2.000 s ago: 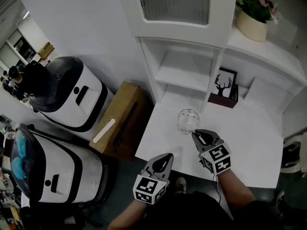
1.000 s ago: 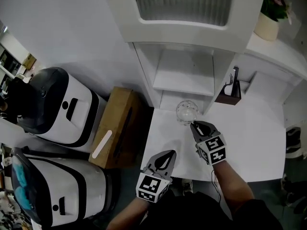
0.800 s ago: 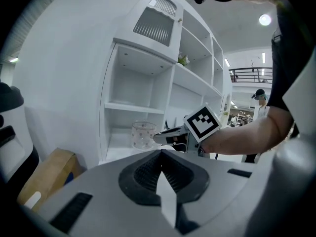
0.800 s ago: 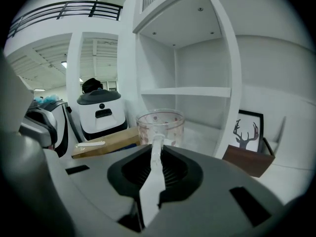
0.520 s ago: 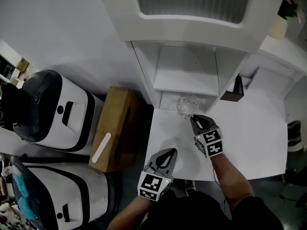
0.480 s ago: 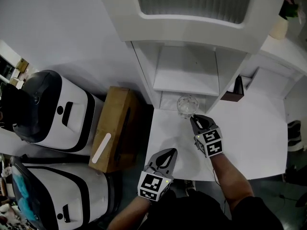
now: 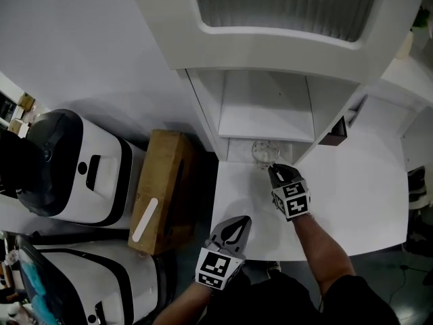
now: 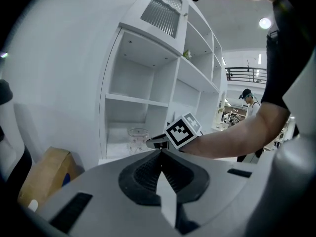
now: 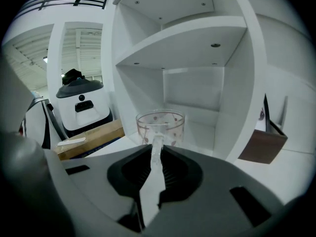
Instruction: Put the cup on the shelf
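Observation:
A clear glass cup (image 7: pixel 265 152) with small pink dots stands upright at the mouth of the white shelf unit's lowest compartment (image 7: pixel 238 147). My right gripper (image 7: pixel 276 173) is shut on the cup's handle from the near side. In the right gripper view the cup (image 9: pixel 160 124) is straight ahead, its handle pinched between the jaws of the right gripper (image 9: pixel 156 150). A shelf board (image 7: pixel 267 122) lies just above the cup. My left gripper (image 7: pixel 232 230) is shut on nothing, low over the desk's near edge. The left gripper view shows the cup (image 8: pixel 138 138) beyond the left gripper (image 8: pixel 160 152).
A cardboard box (image 7: pixel 162 188) and two white-and-black machines (image 7: pixel 74 171) stand left of the white desk (image 7: pixel 352 195). A dark brown holder (image 7: pixel 336 138) sits to the right of the shelf column. A person (image 8: pixel 249 100) stands far off in the left gripper view.
My right gripper has carried the cup away from me across the desk to the mouth of the lowest compartment. The left gripper has stayed near the desk's front edge.

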Demonstrator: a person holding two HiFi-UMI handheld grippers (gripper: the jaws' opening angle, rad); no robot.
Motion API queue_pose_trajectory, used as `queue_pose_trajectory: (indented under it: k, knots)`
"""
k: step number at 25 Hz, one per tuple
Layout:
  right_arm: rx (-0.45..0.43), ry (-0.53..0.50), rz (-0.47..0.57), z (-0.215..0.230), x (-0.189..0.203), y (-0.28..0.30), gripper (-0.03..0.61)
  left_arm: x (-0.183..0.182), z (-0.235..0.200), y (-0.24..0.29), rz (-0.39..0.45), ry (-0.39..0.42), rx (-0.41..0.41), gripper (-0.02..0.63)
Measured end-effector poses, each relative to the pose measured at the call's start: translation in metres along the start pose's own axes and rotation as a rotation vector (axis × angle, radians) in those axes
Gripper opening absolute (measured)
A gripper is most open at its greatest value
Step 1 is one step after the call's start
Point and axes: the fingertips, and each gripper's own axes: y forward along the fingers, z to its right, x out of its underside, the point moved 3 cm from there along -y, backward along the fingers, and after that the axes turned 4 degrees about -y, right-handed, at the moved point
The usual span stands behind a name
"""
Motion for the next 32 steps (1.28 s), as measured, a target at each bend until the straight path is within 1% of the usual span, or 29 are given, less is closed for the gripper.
queue_pose_trajectory:
  k: [8, 19, 24, 32]
  knots:
    - [0.036, 0.044, -0.004, 0.004, 0.000, 0.033, 0.029, 0.005, -0.021, -0.003, -0.039, 0.009, 0.022, 0.005]
    - [0.067, 0.059, 0.018, 0.012, -0.013, 0.058, 0.029, -0.002, -0.043, 0.000, -0.054, 0.019, 0.047, 0.005]
    - [0.072, 0.067, 0.027, 0.016, -0.014, 0.066, 0.029, -0.001, -0.051, 0.001, -0.065, 0.030, 0.034, 0.005]
    - [0.061, 0.072, 0.030, 0.020, -0.013, 0.069, 0.031, -0.006, -0.043, 0.001, -0.065, 0.031, 0.046, 0.005]
